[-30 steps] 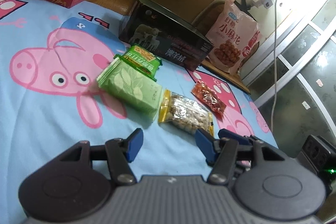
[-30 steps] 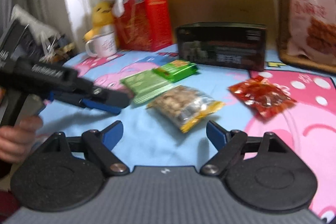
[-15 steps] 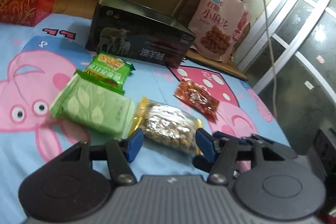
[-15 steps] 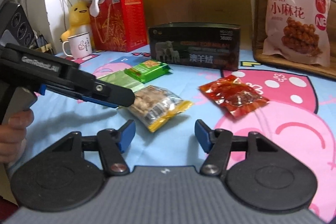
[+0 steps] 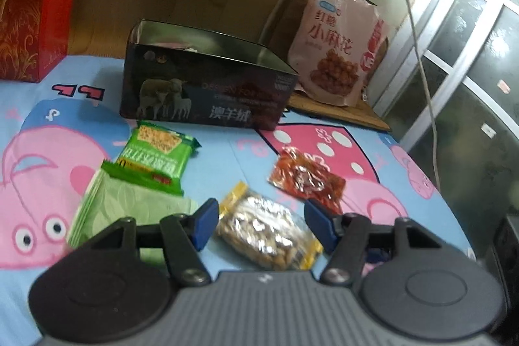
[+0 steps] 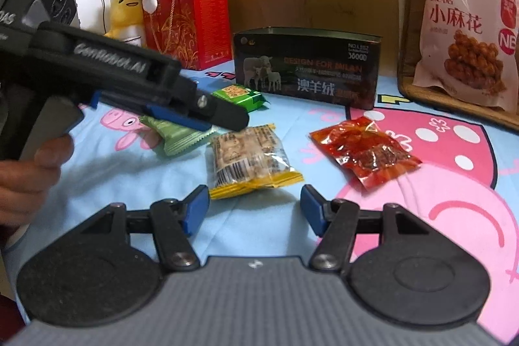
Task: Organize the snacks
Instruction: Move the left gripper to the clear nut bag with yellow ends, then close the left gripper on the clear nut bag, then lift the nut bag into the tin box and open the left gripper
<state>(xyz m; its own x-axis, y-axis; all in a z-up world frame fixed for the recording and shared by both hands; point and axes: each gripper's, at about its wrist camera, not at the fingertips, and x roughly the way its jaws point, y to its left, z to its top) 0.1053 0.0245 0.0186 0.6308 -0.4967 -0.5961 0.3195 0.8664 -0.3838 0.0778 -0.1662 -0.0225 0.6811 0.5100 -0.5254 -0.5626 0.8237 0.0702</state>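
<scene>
my left gripper (image 5: 258,224) and right gripper (image 6: 253,209) look alike from their own cameras: a ribbed grey body, two round black discs, black linkage arms with silver screws, blue pads (image 5: 204,224) on the fingertips. in the right view i see the left one side-on, black with blurred white lettering (i can't quite read it). a hand (image 6: 24,174) shows at the frame's edge.

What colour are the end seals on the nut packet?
Yellow end seals on the nut packet; clearest in the right wrist view.
</scene>
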